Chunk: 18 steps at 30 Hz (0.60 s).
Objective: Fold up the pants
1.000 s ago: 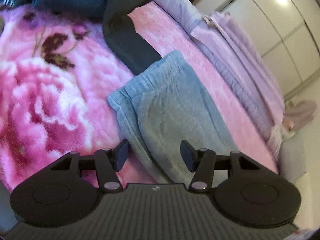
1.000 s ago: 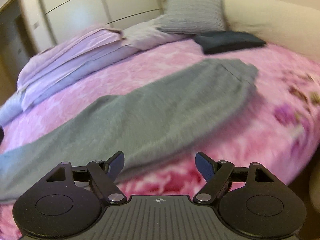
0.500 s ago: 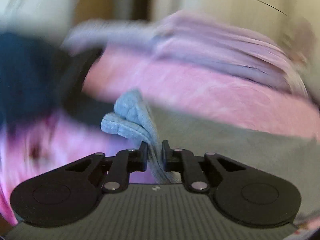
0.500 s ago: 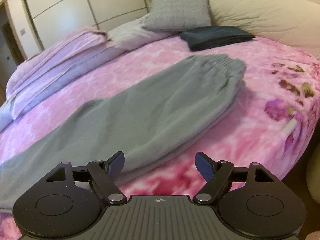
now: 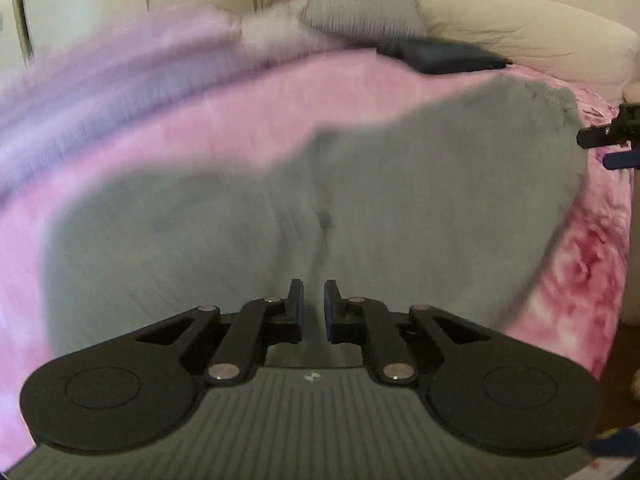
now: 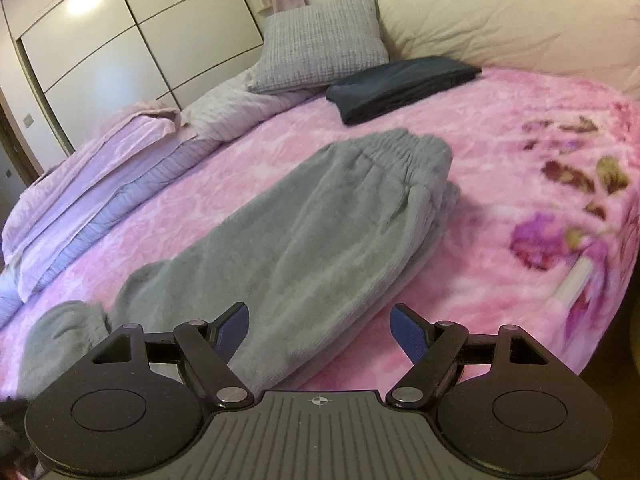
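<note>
The bed fills the room from where I stand, spread with a pink floral fleece blanket (image 6: pixel 500 128), and the grey fleece pants (image 6: pixel 320 232) lie lengthwise across it, legs stacked one on the other, elastic waistband toward the pillows and cuffs toward the near corner, where the leg end has been turned back into a soft lump. Beyond them sit a folded dark garment (image 6: pixel 400 84), a grey ribbed pillow (image 6: pixel 320 52), a rumpled lilac duvet (image 6: pixel 120 172) and white wardrobe doors (image 6: pixel 120 40).

The pants look thick, plush and limp. I would judge them light but bulky: they will sag from any single pinch, cling a little to the fuzzy blanket and not slip much between pads. The sensible holds are the cuff end and the gathered waistband, where the cloth is doubled and firmer.

The left gripper (image 5: pixel 313 308) has its fingers drawn in to a narrow slit; grey cloth lies right in front of them, but the view is blurred and I cannot tell whether they pinch it. The right gripper (image 6: pixel 320 324) hovers over the pants' near edge with fingers spread wide, holding nothing.

No brand, label or readable writing shows anywhere.
</note>
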Tool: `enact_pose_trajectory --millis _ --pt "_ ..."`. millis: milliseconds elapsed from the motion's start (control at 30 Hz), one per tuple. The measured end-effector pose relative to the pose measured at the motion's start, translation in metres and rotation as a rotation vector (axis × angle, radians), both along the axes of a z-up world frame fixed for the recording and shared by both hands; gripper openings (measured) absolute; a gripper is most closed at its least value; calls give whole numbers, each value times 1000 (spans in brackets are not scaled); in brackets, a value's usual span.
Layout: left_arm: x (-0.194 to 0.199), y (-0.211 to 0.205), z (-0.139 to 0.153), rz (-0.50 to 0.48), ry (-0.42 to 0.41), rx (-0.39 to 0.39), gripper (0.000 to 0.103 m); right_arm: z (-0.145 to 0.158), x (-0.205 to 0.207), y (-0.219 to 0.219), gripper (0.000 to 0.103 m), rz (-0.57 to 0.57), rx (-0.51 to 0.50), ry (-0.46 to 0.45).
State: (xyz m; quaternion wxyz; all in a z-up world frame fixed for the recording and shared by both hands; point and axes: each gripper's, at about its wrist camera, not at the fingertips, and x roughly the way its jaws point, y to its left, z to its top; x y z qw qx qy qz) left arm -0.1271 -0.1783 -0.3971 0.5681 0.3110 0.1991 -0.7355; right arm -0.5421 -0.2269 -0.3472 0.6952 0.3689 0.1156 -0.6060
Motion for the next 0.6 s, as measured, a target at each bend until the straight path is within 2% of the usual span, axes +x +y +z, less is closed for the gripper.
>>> enact_pose_trajectory --millis 133,200,267,333,400,533,600 --pt "40 20 20 41 121 -2 23 2 18 1 76 54 -3 -58" --pt "58 29 34 80 126 -38 23 5 39 -4 76 128 -7 -139" --pt "83 28 44 172 142 -61 23 3 69 -14 76 232 14 -235" --pt "112 25 47 292 168 -76 22 -5 98 -27 76 311 70 -314" --pt "136 19 45 397 172 -58 22 -20 128 -44 76 371 148 -381" --pt "167 15 40 489 210 -35 22 -50 177 -70 75 405 288 -462" --pt "179 13 35 513 213 -26 22 -58 192 -78 75 388 304 -488"
